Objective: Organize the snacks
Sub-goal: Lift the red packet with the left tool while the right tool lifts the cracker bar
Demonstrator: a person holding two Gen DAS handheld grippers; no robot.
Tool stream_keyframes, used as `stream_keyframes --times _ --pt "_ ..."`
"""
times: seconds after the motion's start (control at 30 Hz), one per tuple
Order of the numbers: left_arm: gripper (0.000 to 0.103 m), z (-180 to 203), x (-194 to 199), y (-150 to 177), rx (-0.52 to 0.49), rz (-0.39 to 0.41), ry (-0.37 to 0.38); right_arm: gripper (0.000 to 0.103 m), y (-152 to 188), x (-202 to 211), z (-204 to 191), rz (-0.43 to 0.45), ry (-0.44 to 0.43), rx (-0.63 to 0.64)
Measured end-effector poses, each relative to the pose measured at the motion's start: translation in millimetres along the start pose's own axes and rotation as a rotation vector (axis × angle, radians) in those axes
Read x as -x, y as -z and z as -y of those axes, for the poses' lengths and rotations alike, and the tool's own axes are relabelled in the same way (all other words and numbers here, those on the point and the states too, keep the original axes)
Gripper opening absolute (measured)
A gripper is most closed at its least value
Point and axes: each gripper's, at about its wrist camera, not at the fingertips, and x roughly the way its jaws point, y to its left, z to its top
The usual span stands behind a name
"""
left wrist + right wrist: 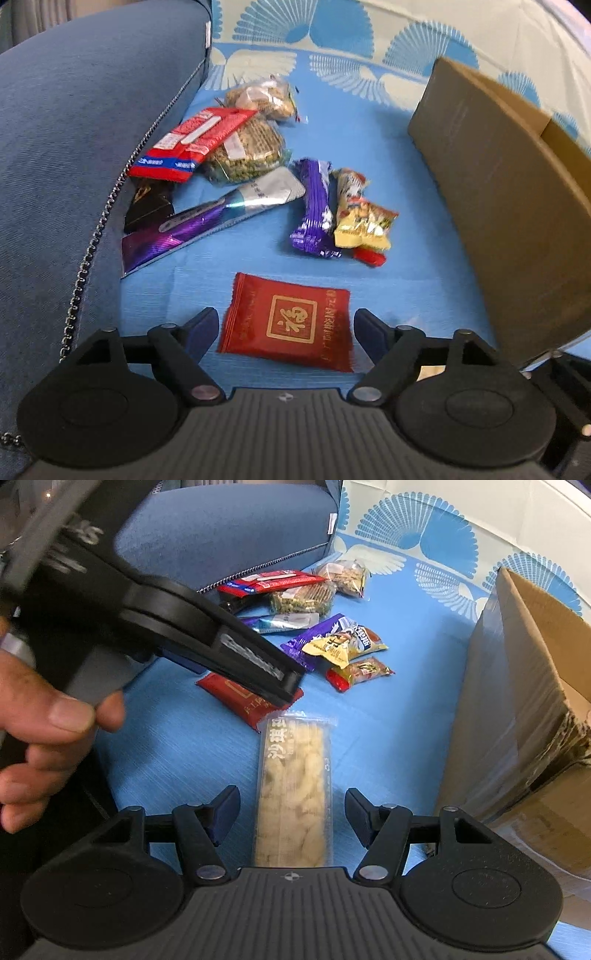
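- Where the blue cloth (388, 155) lies flat beside the denim-blue cushion (74, 147), the snacks sit loose on it; the surface under the cloth cannot be identified.
- Dark red packet (286, 321): flat, roughly square, crimped side edges, gold square emblem in the centre. It lies on the cloth between the spread jaws of the left gripper (286, 326); neither pad touches it.
- Pale bar packet (293, 790): long, clear wrapper with white print at the far end, lumpy beige contents. It lies lengthwise between the jaws of the right gripper (291, 818), which stand apart with a gap on each side.
- The two packets lie just beside each other, red one farther out in the right wrist view.
- Left gripper seen from the right wrist view: angled steeply down over the red packet, held by a hand (44, 731), fingers curled around the grip.
- Remaining pile near the cushion: red-and-blue sachet (192, 142), clear bag of greenish pieces (247, 147), clear bag of tan pieces (258, 96), purple foil bar (316, 206), gold foil packets (364, 221), silver-purple strip (207, 218), black packet (149, 203).
- Cardboard box (524, 686): brown, taped at the corner, open top, standing at the right of the cloth, well apart from the pile.
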Motion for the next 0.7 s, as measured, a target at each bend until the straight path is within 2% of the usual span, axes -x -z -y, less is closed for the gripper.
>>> stream_keyframes --times 0.27,0.43,0.53,0.6,0.7 --pt "0.09 11 -8 2 -0.069 -0.004 -0.058 0.063 0 -5 3 -0.012 0.003 -0.017" --pt "0.092 10 -9 1 -0.063 -0.007 -0.064 0.061 0 -5 4 -0.01 0.003 -0.021" --pt "0.083 11 -7 2 -0.072 0.003 -0.055 0.054 2 -5 4 -0.004 -0.008 -0.02" --pt "0.073 13 -4 2 -0.08 0.02 -0.054 0.044 2 -3 2 0.003 -0.017 -0.006" --pt "0.068 13 -2 2 -0.077 0.034 -0.054 0.038 3 -2 -1 0.01 -0.025 0.011"
